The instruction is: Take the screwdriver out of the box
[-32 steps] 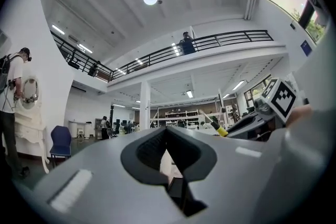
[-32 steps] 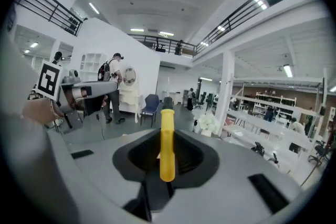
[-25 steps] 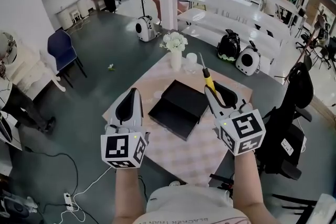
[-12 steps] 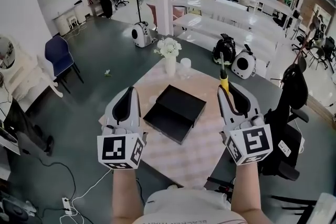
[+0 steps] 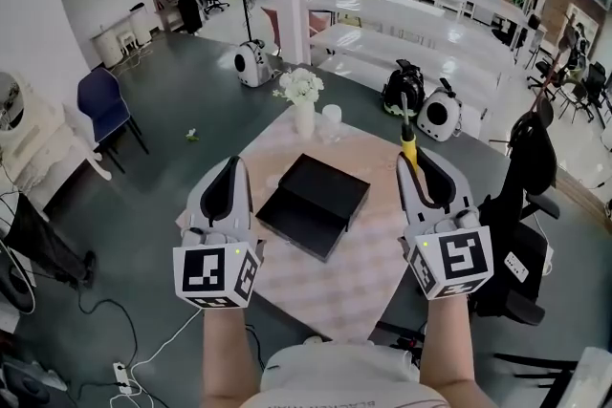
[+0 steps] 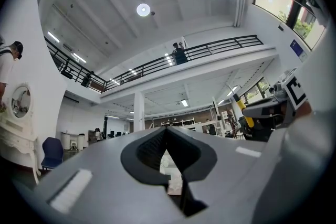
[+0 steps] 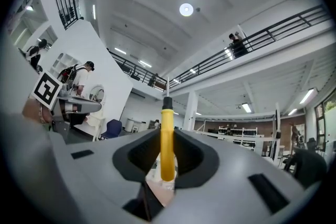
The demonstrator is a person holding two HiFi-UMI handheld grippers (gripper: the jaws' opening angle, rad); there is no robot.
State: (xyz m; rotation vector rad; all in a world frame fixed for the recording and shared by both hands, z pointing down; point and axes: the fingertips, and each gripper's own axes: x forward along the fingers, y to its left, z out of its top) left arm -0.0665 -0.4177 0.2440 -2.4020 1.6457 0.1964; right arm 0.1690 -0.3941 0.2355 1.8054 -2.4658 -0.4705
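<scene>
The yellow-handled screwdriver (image 5: pixel 407 147) stands in my right gripper (image 5: pixel 411 161), shaft pointing up and away, held in the air over the table's right side. In the right gripper view its handle (image 7: pixel 167 139) is pinched between the jaws. The black box (image 5: pixel 314 203) lies open on the checked tablecloth (image 5: pixel 354 282), between the two grippers, with nothing visible inside. My left gripper (image 5: pixel 230 165) hovers at the box's left, jaws closed together and empty; in its own view the left gripper's tips (image 6: pixel 167 131) meet.
A vase of white flowers (image 5: pixel 302 96) and a glass (image 5: pixel 332 120) stand at the table's far end. A black office chair (image 5: pixel 528 196) is close on the right. Two bags (image 5: pixel 426 100) sit on the floor beyond. Cables (image 5: pixel 143 354) trail at lower left.
My right gripper has swung right, away from the box, and the screwdriver has turned from leaning left to pointing straight ahead. Both grippers sit slightly higher.
</scene>
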